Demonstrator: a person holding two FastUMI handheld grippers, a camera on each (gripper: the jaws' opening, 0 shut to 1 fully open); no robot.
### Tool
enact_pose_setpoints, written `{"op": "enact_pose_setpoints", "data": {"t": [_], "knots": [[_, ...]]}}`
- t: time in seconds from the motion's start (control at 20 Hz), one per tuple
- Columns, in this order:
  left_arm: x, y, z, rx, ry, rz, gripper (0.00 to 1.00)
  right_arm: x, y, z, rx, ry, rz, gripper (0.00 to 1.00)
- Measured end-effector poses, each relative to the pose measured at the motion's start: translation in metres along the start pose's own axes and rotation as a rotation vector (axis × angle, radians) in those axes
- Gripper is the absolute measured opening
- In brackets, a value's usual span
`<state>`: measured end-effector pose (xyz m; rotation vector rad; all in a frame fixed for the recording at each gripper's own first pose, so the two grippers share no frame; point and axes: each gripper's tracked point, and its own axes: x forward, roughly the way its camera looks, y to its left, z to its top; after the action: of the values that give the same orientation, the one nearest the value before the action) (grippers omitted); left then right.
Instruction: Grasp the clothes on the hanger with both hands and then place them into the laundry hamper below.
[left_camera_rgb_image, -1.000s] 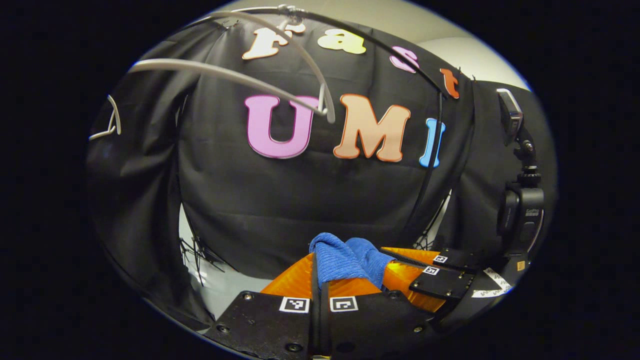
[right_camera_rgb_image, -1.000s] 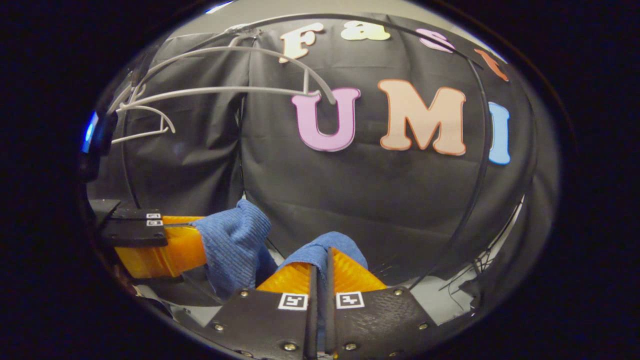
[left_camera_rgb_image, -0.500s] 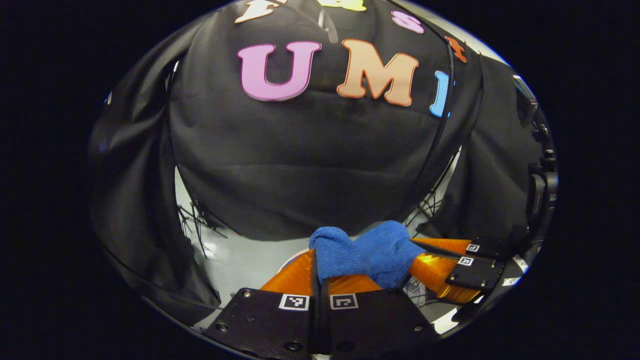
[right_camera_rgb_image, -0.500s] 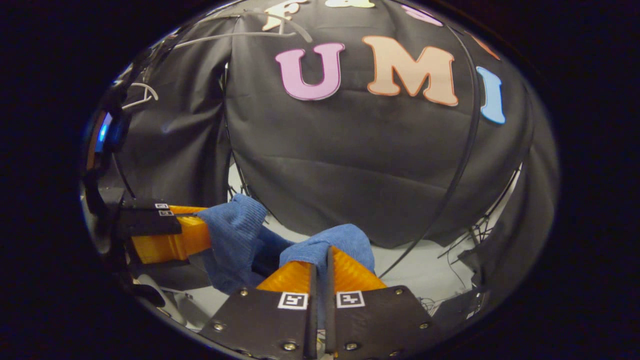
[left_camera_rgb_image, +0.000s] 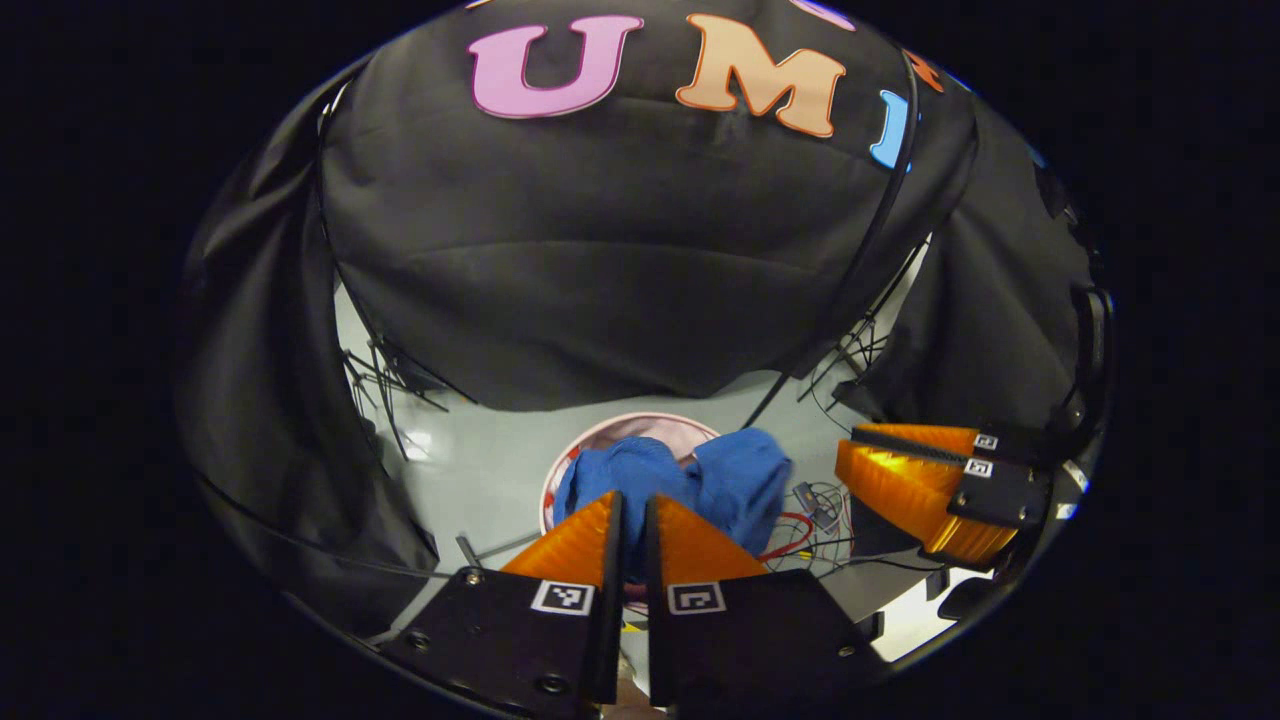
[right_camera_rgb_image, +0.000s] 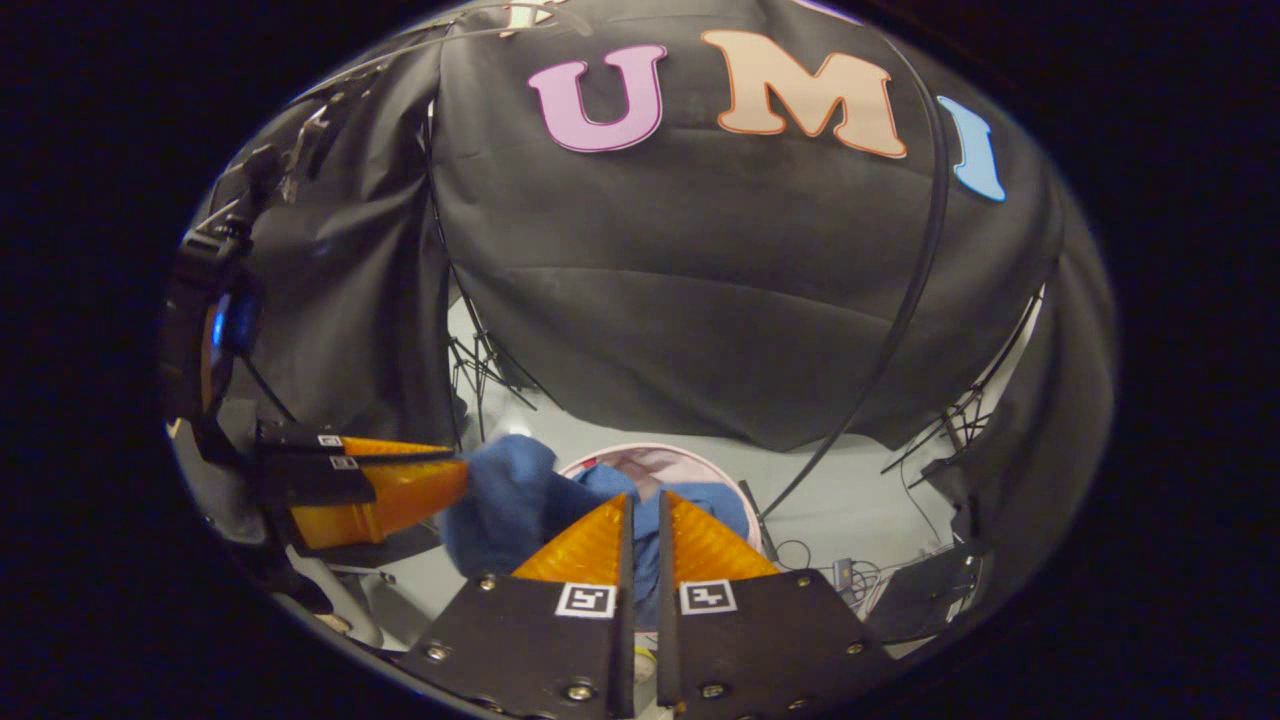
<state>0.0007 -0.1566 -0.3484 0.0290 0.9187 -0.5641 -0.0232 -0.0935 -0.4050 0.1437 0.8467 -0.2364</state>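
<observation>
Left gripper view looks down along the left hand-held gripper (left_camera_rgb_image: 632, 505), whose two fingers stand slightly parted with a narrow gap between them. Blue cloth shows in that gap, but whether the fingers press on it I cannot tell. Just past the fingertips the blue clothes (left_camera_rgb_image: 700, 480) bunch in two soft lumps, hanging over the mouth of the laundry hamper (left_camera_rgb_image: 640, 422), a round pale-rimmed tub on the grey floor (left_camera_rgb_image: 480, 470). To the right in this view the right hand-held gripper (left_camera_rgb_image: 850, 460) sits apart from the cloth, tips pointing toward it; from here its fingers look close together.

Right gripper view shows the right hand-held gripper (right_camera_rgb_image: 643, 515) with its fingers also a little apart, a sliver of blue between them; a firm grip cannot be told here either. The blue clothes (right_camera_rgb_image: 520, 500) spread left from those fingertips toward the left hand-held gripper (right_camera_rgb_image: 455, 472), whose tips meet the edge of the cloth. Beyond the cloth lies the laundry hamper (right_camera_rgb_image: 690, 452), its pink rim partly covered by the garment.

Loose cables (left_camera_rgb_image: 810, 520) trail on the floor right of the hamper. Black cloth walls (left_camera_rgb_image: 620, 250) close the booth behind.
</observation>
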Motion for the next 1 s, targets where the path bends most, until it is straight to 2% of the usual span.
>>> {"op": "enact_pose_setpoints", "data": {"t": [0.05, 0.15, 0.6, 0.85, 1.0], "knots": [[0.000, 0.001, -0.002, 0.000, 0.004, -0.002, 0.22, 0.000, 0.001, 0.002, -0.005, -0.003, 0.003, 0.09], [0.000, 0.001, -0.002, 0.007, 0.009, 0.004, 0.40, -0.001, 0.004, 0.005, -0.012, -0.008, 0.008, 0.09], [0.000, 0.012, 0.004, -0.005, -0.021, 0.029, 0.42, -0.014, 0.014, 0.017, -0.020, -0.046, 0.013, 0.09], [-0.028, 0.030, 0.061, -0.006, -0.188, 0.046, 0.42, -0.041, 0.012, 0.056, -0.033, -0.163, -0.022, 0.10], [-0.064, 0.016, 0.111, -0.007, -0.316, 0.035, 0.42, -0.071, 0.012, 0.097, -0.032, -0.275, -0.044, 0.10]]}}
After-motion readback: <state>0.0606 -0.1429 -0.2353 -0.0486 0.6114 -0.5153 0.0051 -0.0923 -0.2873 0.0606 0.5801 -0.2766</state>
